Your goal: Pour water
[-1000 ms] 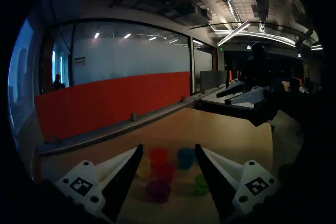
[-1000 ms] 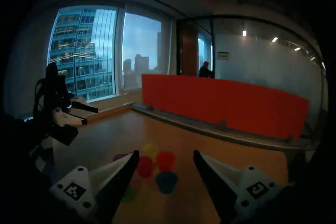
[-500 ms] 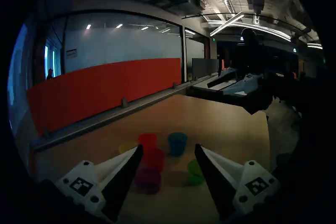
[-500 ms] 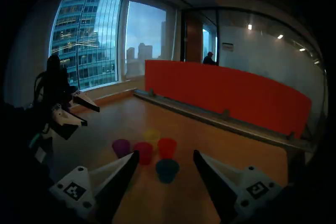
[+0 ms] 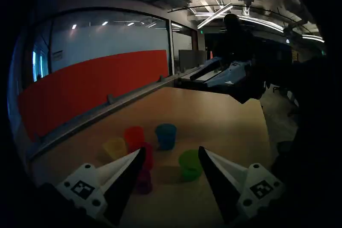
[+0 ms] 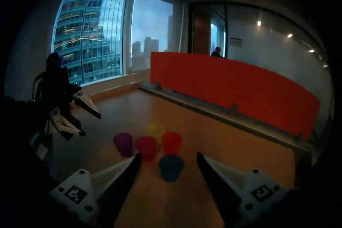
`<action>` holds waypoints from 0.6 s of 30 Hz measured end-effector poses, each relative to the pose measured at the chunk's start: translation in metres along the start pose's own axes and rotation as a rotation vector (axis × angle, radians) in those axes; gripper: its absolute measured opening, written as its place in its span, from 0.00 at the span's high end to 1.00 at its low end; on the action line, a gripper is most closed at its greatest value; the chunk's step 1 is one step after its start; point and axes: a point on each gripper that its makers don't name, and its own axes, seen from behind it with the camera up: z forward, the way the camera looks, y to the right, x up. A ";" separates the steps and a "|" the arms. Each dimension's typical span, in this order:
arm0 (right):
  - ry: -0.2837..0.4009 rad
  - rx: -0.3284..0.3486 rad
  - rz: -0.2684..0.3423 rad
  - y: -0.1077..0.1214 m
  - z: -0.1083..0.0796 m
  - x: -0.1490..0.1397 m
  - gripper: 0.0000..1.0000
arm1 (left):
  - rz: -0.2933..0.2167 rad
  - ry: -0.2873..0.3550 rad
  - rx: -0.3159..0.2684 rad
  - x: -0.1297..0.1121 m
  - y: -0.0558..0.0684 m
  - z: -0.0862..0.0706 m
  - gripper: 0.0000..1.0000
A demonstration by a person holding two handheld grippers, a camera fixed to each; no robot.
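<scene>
The left gripper [image 5: 171,149] and right gripper [image 6: 168,155] are hanging wide open, holding nothing. The small blue plastic cup [image 6: 171,167] is sitting ahead, between the right gripper's fingers. Going in slowly should avoid bumping the red plastic cup [image 6: 172,142] behind it.

Parted hand-held gripper [image 6: 169,159] above coloured cups [image 6: 148,147] on table [image 6: 239,159]

The wooden tabletop [image 5: 213,116] carries six small plastic cups, all upright and close together. The yellow cup [image 5: 114,147], red cup [image 5: 134,136] and blue cup [image 5: 166,136] stand in a row. The green cup [image 5: 189,164] stands slightly apart. The magenta cup [image 6: 146,147] stands just beside the purple cup [image 6: 123,143].
</scene>
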 end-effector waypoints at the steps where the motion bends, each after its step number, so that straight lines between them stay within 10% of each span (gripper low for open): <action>1: -0.004 0.001 -0.002 0.000 0.002 -0.001 0.01 | 0.004 -0.004 -0.008 -0.002 0.003 0.002 0.09; 18: -0.068 0.029 -0.039 0.005 0.033 -0.023 0.01 | 0.016 -0.102 -0.108 -0.049 0.028 0.035 0.09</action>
